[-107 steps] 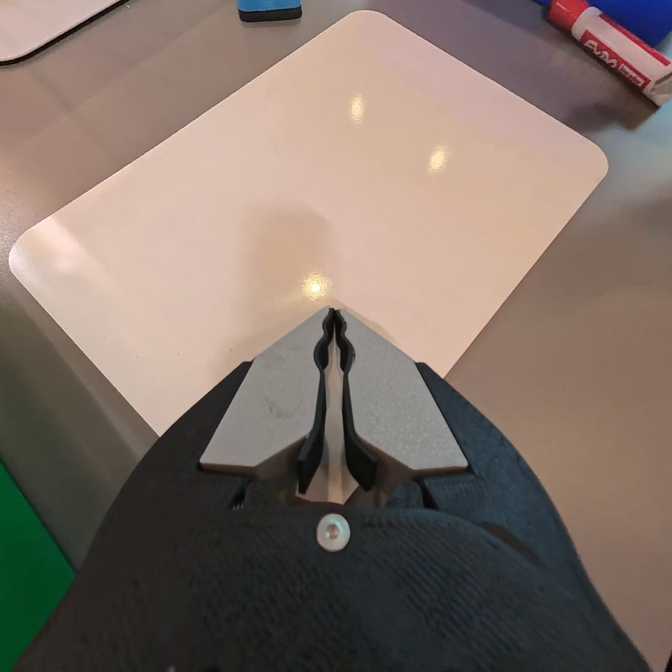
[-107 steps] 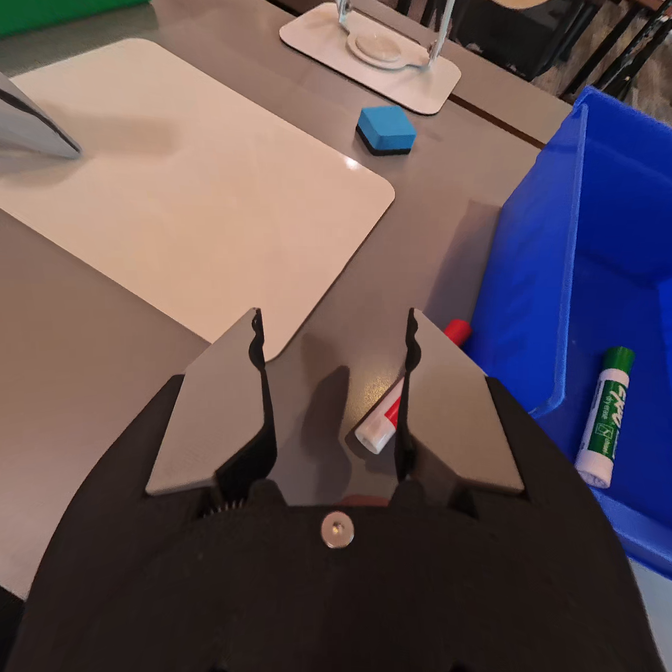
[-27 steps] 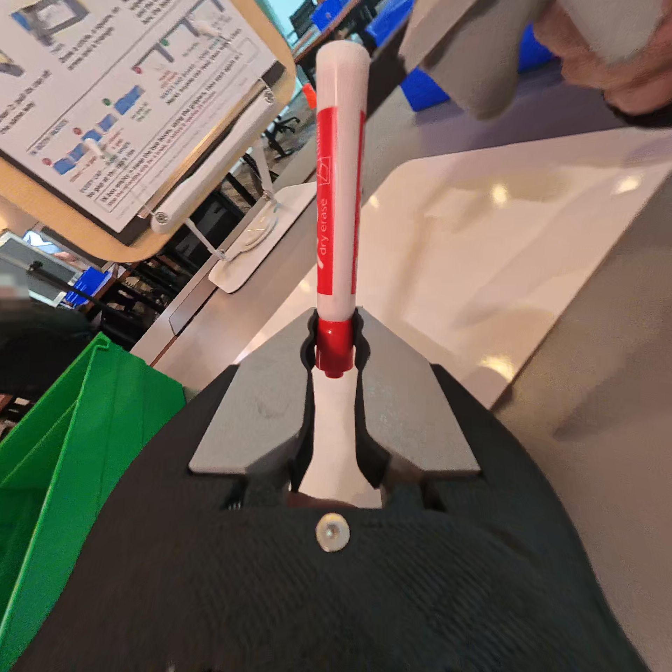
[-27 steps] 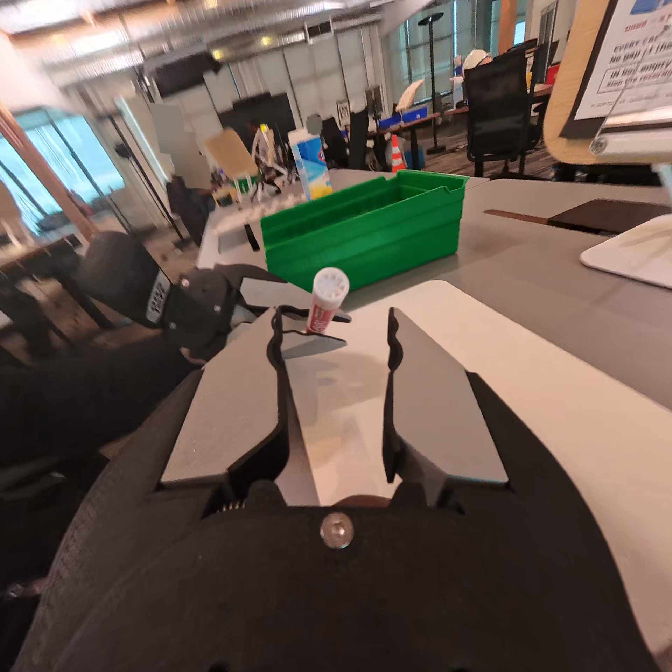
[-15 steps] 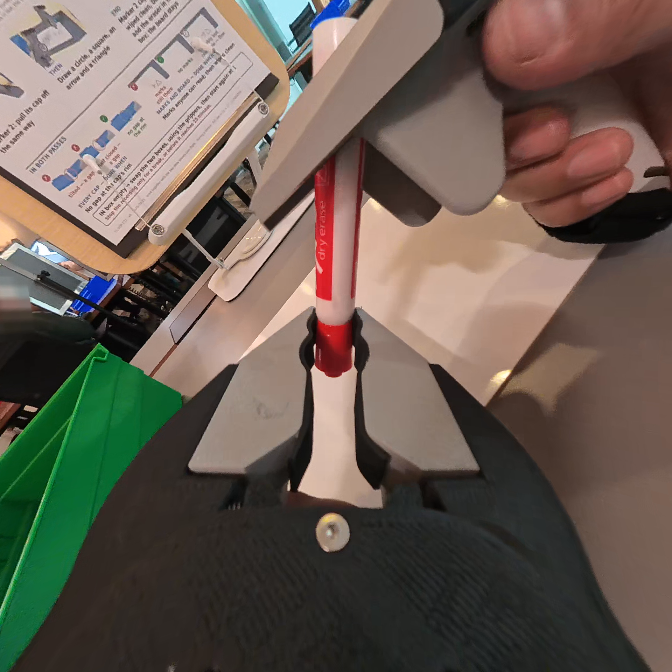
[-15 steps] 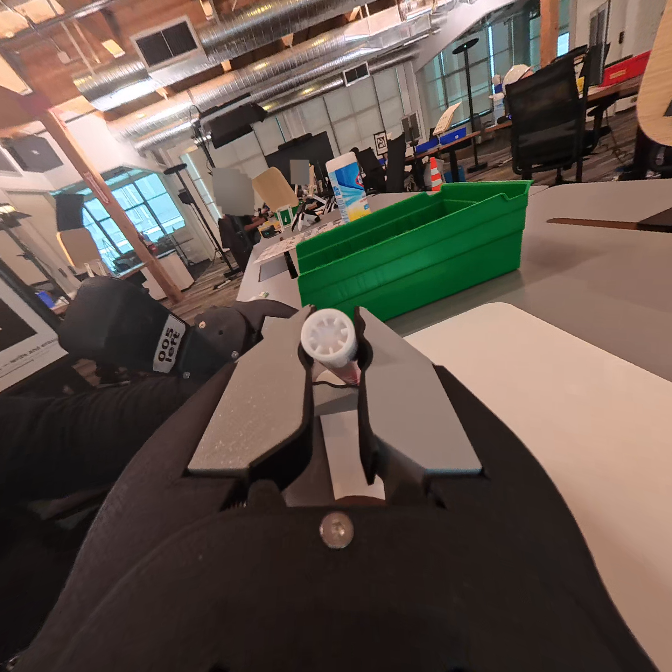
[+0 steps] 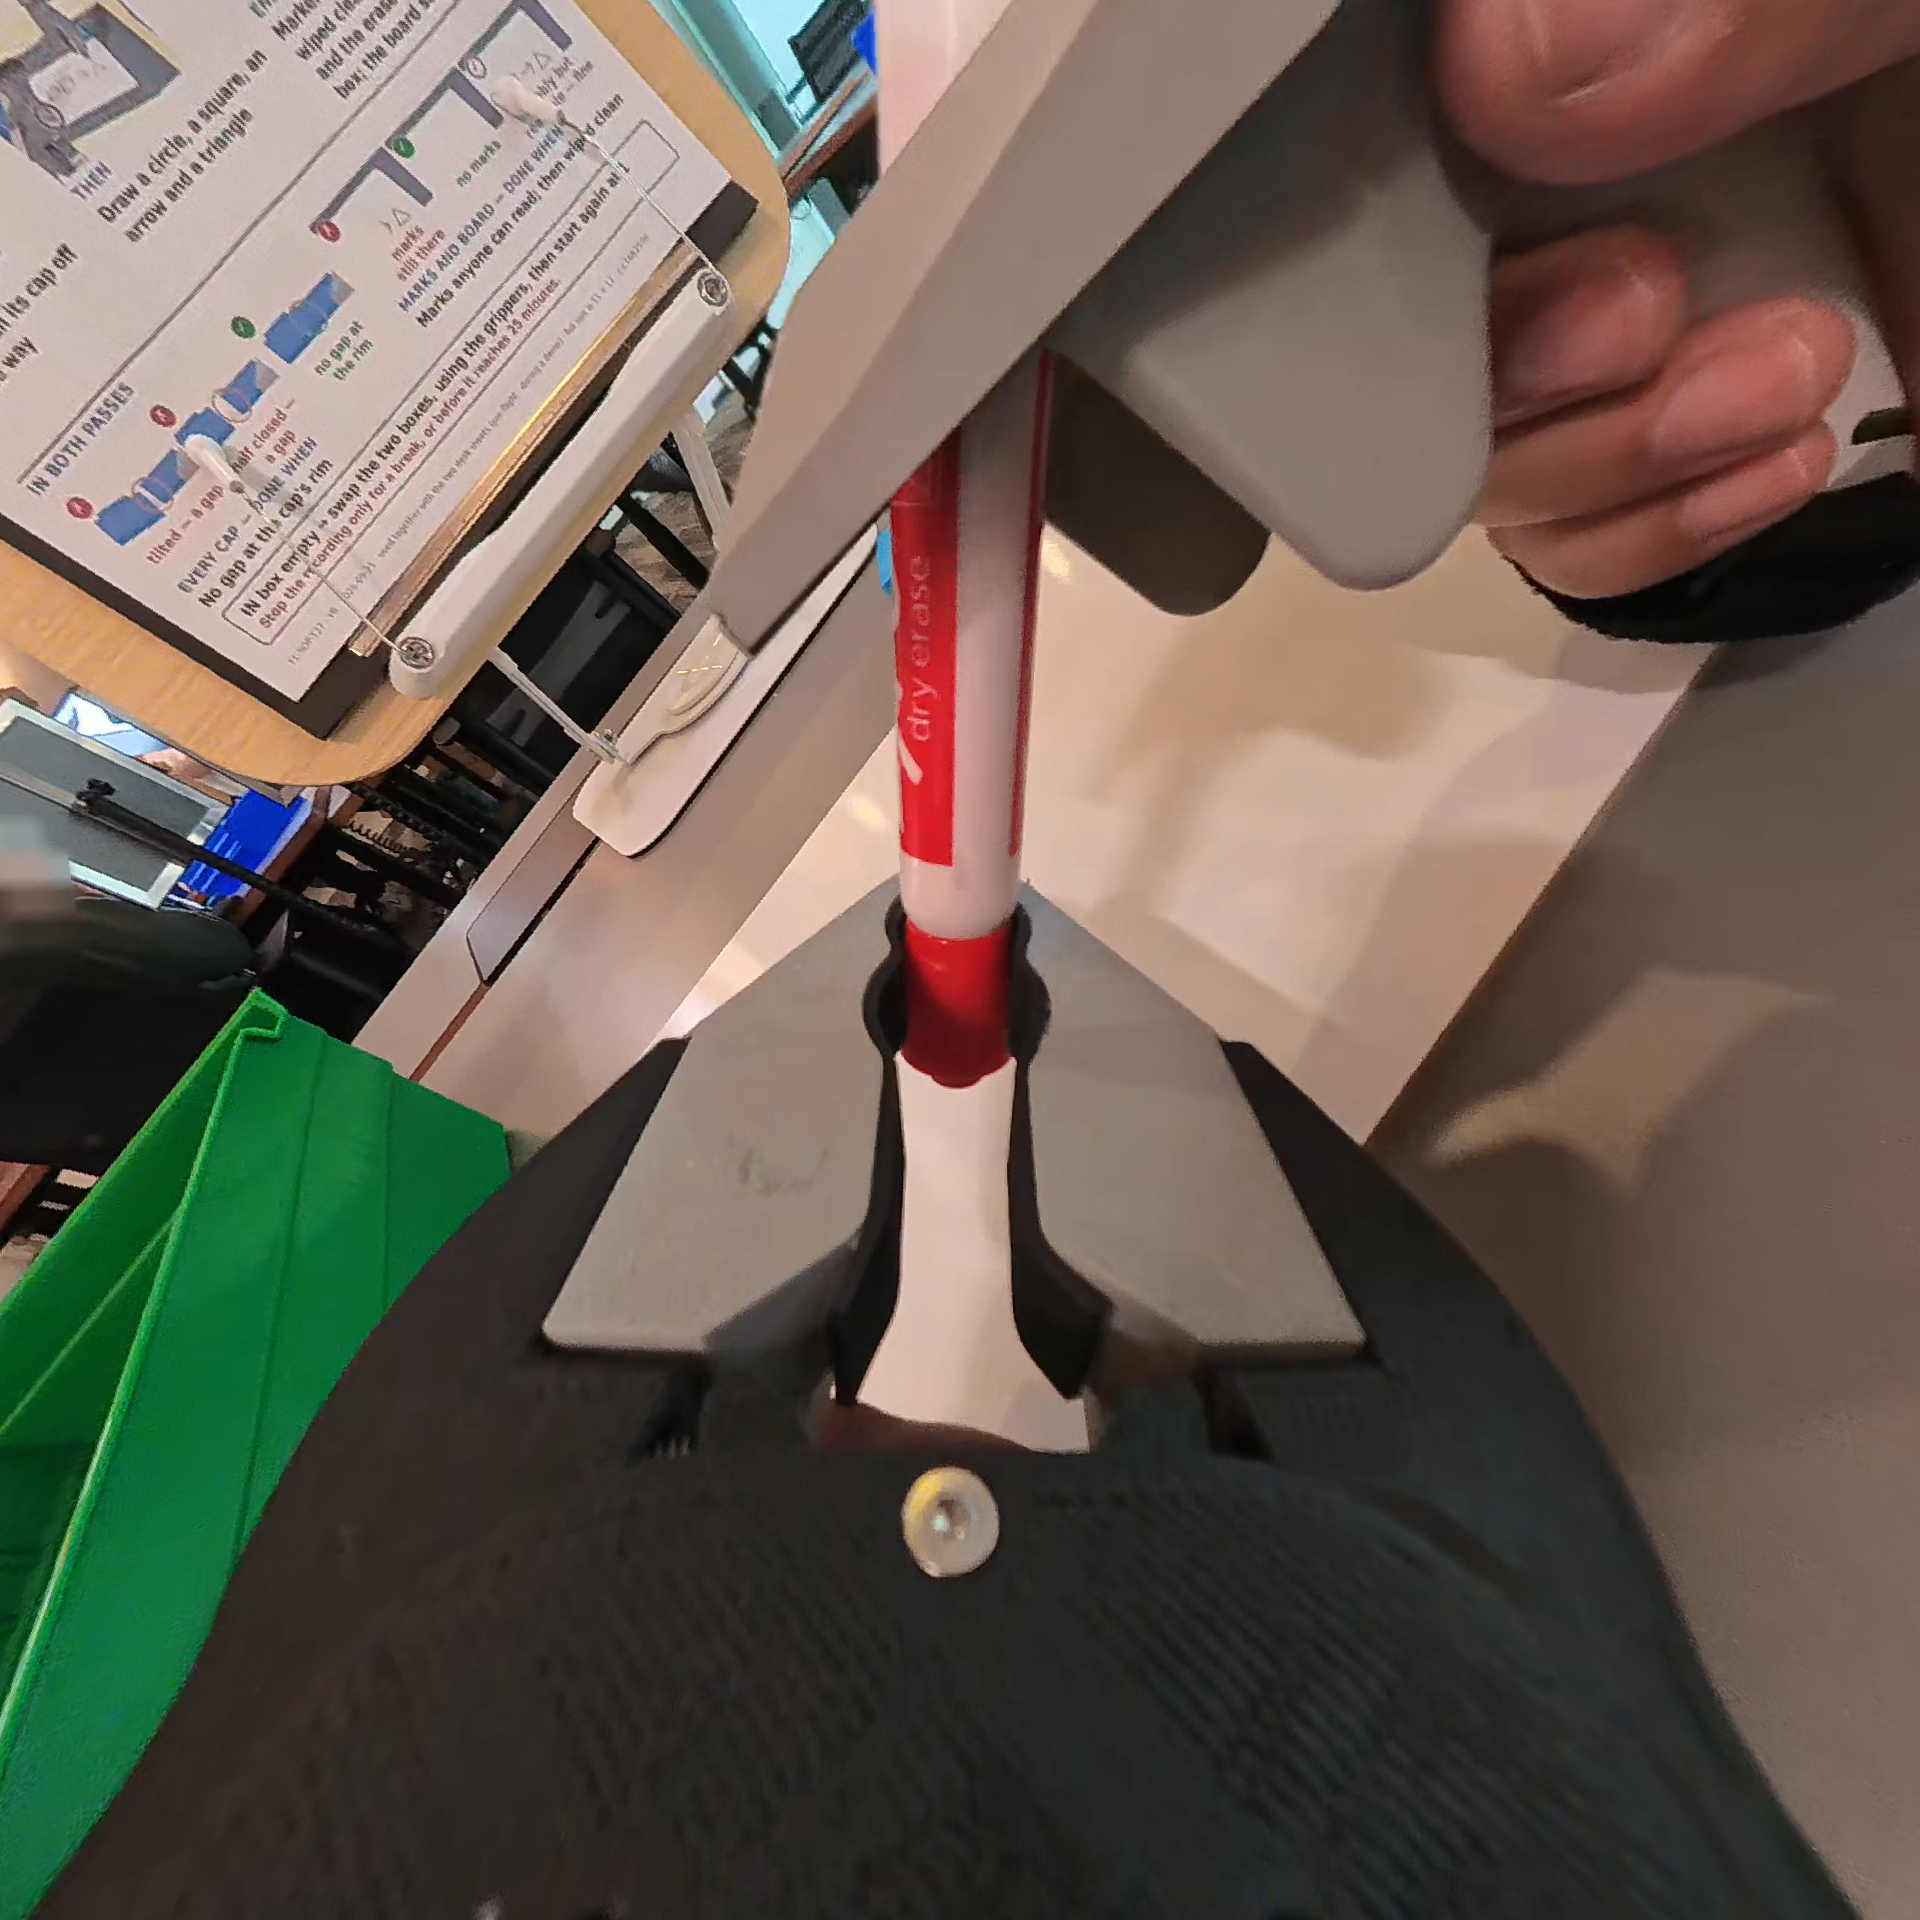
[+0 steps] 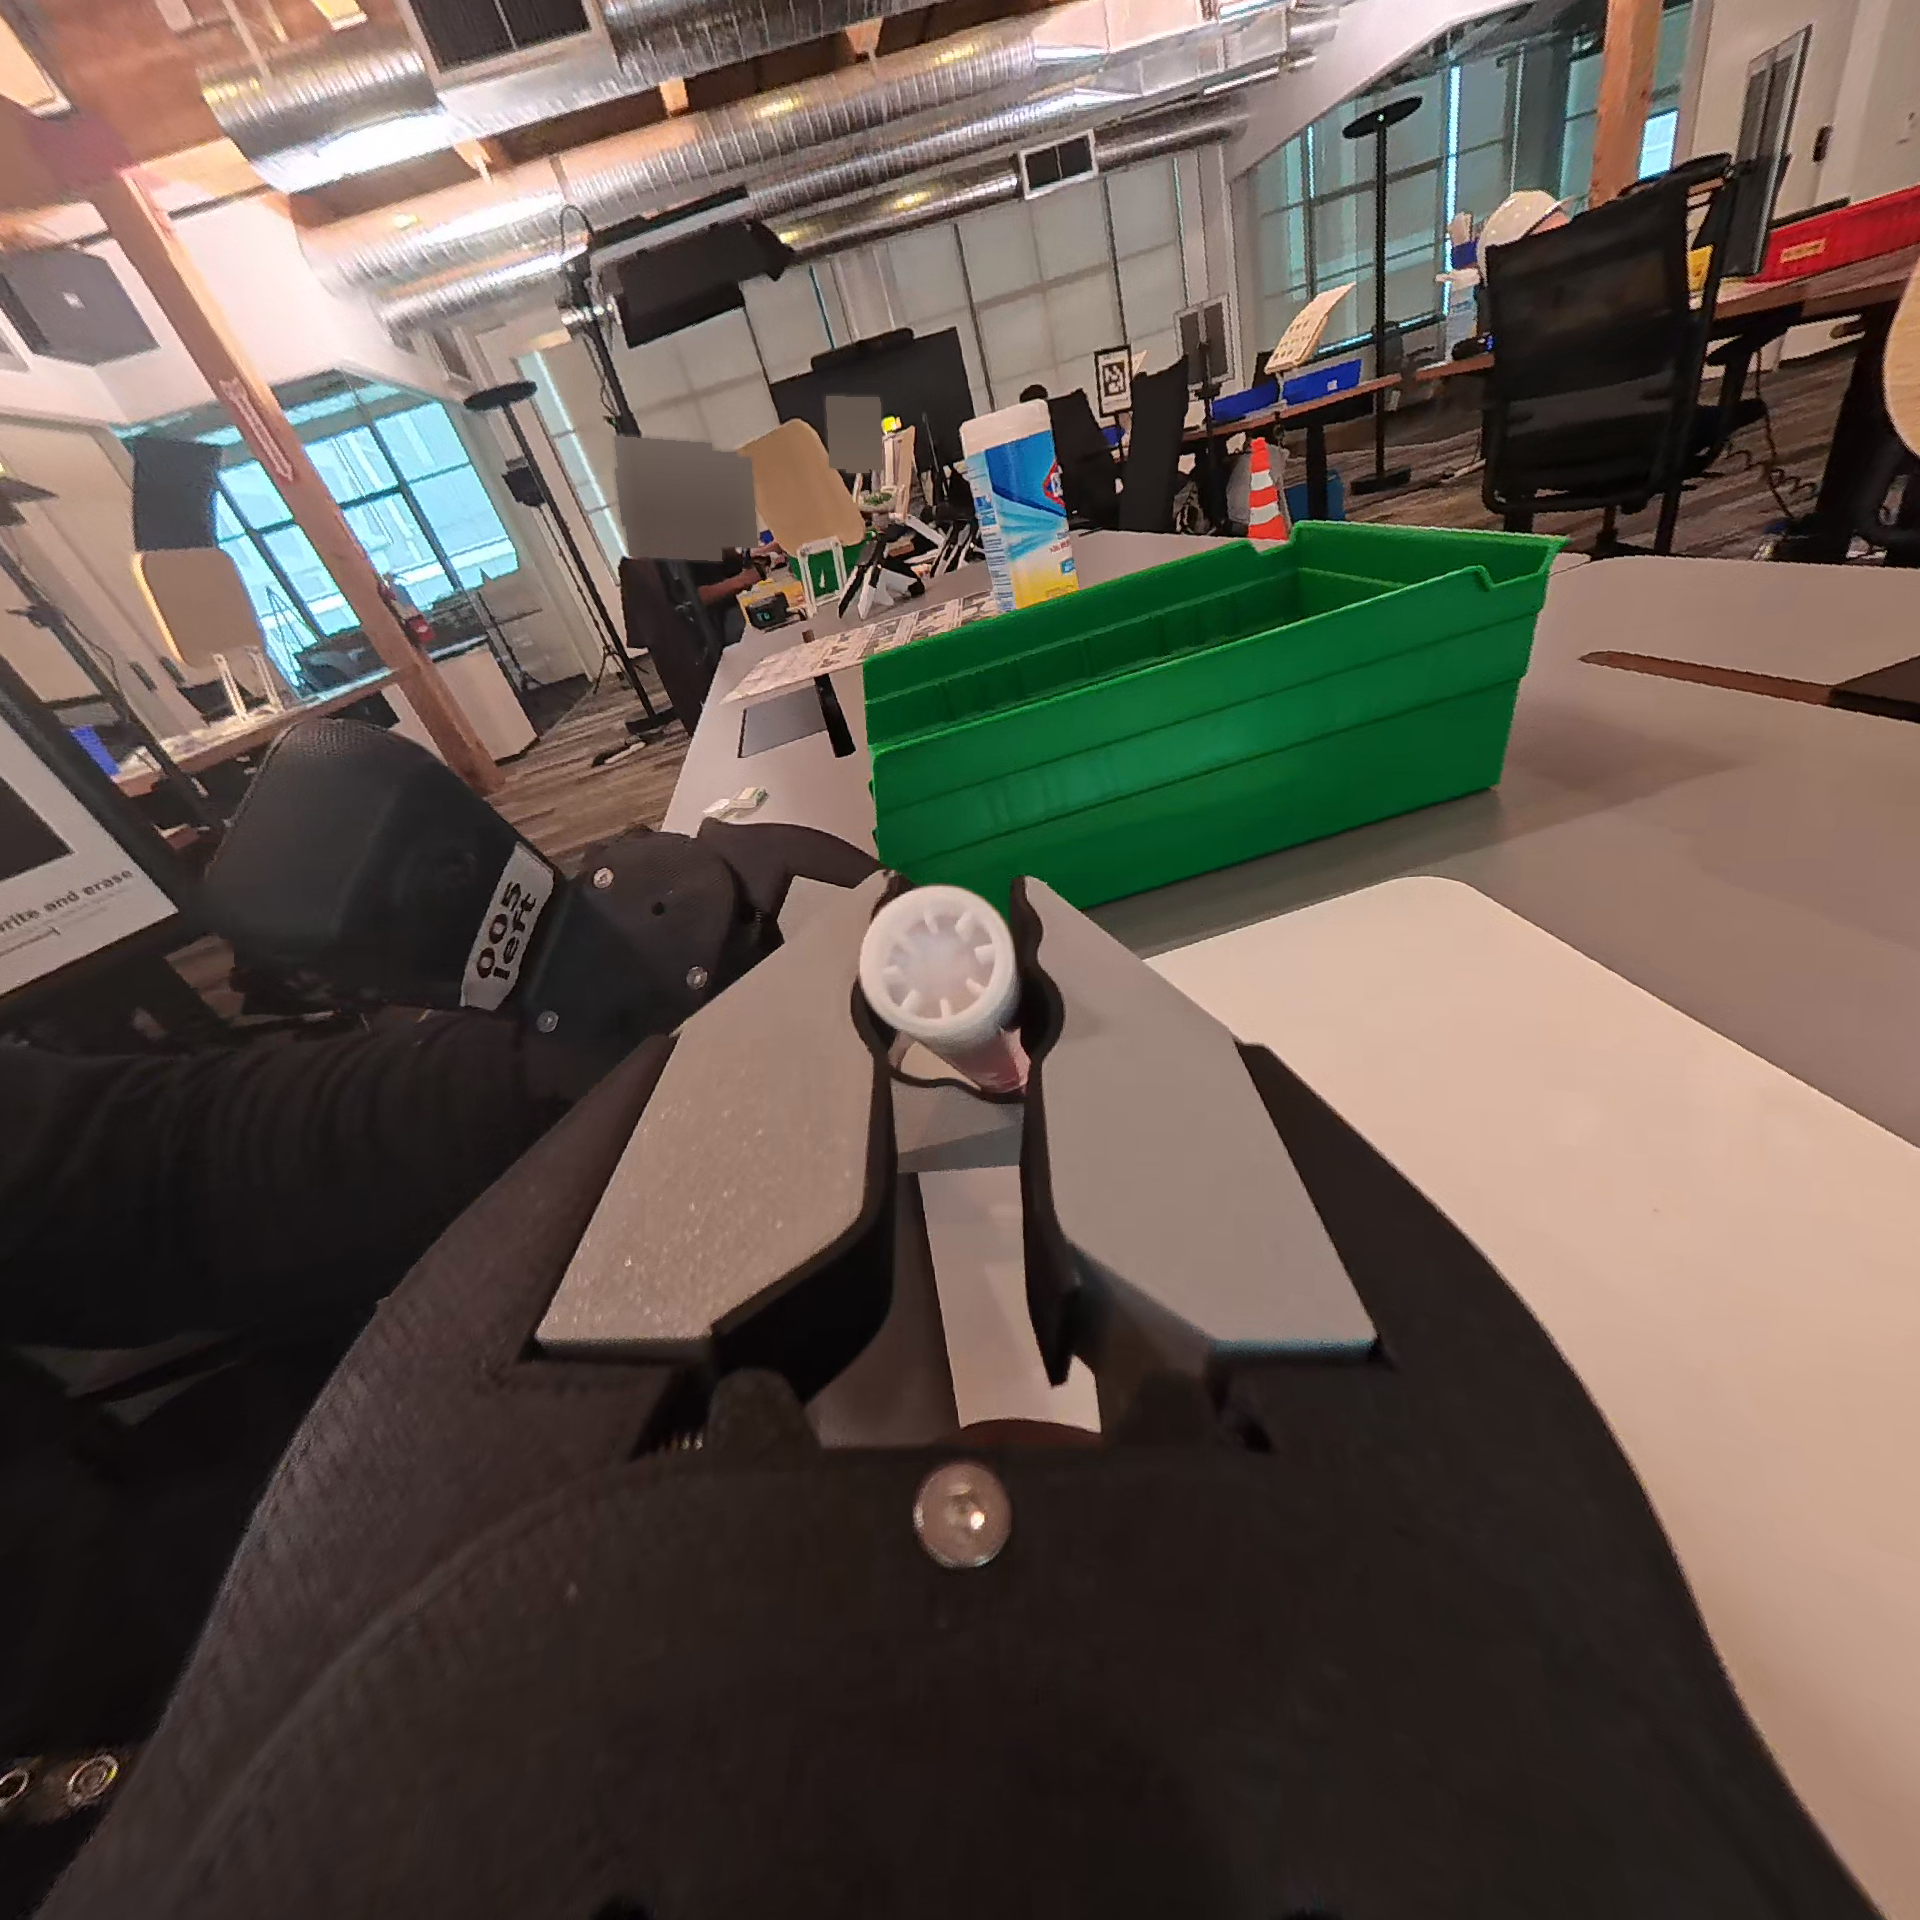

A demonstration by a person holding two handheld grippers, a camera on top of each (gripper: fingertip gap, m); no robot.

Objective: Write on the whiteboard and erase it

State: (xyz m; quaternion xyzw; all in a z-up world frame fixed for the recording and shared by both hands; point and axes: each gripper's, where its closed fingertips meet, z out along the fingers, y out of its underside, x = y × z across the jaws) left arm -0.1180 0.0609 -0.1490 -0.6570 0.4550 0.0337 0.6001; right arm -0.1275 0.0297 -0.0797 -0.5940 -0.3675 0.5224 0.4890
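**A:** Where is the marker (image 7: 961,665) at this moment?

**B:** Held in the air over the whiteboard (image 7: 1247,810), gripped at both ends. The left gripper (image 7: 956,997) has its jaws clamped on the red cap (image 7: 954,1013). The right gripper (image 8: 951,992) has its jaws clamped on the white barrel near the tail end, whose ribbed plug faces the right wrist camera.

**A:** How do you reckon it will handle?

**B:** Light and stiff, I'd say: a hard plastic tube that won't bend or crush. The barrel looks smooth, so it could slip if the pull is hard. The notches in the jaws sit round it, which should help. Cap in one gripper, barrel in the other seems the right hold for pulling them apart in a straight line; a sideways tug might twist it loose.

**A:** And the count?

**B:** One marker, one cap, still on. One whiteboard, lying flat on the grey table (image 8: 1662,831), with no marks on the part I can see. Two grippers. One green bin (image 8: 1195,727) beyond the board, one tub of wipes (image 8: 1018,520) behind it, and one instruction sheet on a stand (image 7: 343,343). I can't see an eraser in either view.
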